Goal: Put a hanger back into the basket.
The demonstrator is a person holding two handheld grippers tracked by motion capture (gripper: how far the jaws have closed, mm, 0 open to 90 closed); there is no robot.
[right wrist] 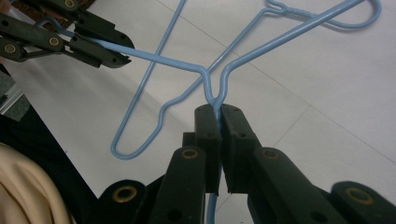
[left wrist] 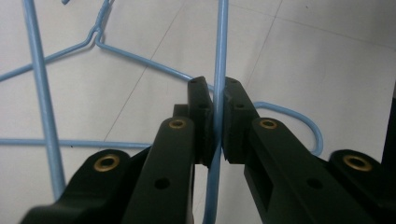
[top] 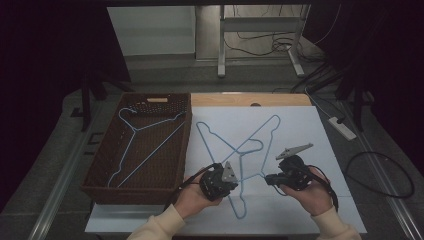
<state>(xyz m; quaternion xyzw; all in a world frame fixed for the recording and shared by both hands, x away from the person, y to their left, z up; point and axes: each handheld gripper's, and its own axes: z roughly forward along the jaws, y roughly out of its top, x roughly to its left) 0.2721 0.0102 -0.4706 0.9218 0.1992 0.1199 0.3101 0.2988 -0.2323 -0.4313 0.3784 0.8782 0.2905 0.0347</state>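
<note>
On top of the white table (top: 310,130), you have the whole job spread out in front of you. At your left side sits a big brown woven basket (top: 102,170), and one blue wire hanger (top: 145,145) lies flat inside it. On the white top, two more blue hangers cross each other like an X.

The near hanger (top: 239,197) is the one you hold. Its narrow looped end points toward you, close to the front edge of the table. The far hanger (top: 220,140) lies under or across it, I cannot tell which, and reaches toward the back.

Your left hand (top: 192,197) and your right hand (top: 312,192) come in from the bottom, in cream sleeves. Each hand holds a black claw.

Your left gripper (top: 231,179) is pinching a straight piece of the near hanger's wire. In the left gripper view, the blue wire (left wrist: 219,70) runs right up between the two black pads, and the pads press on it from both sides.

Your right gripper (top: 270,178) is pinching the same hanger at its twisted neck. In the right gripper view, the neck (right wrist: 215,93) goes down into the squeezed pads. That view also shows your left gripper (right wrist: 123,55) far off, biting the wire.

Both claws sit close together, just above the table.
</note>
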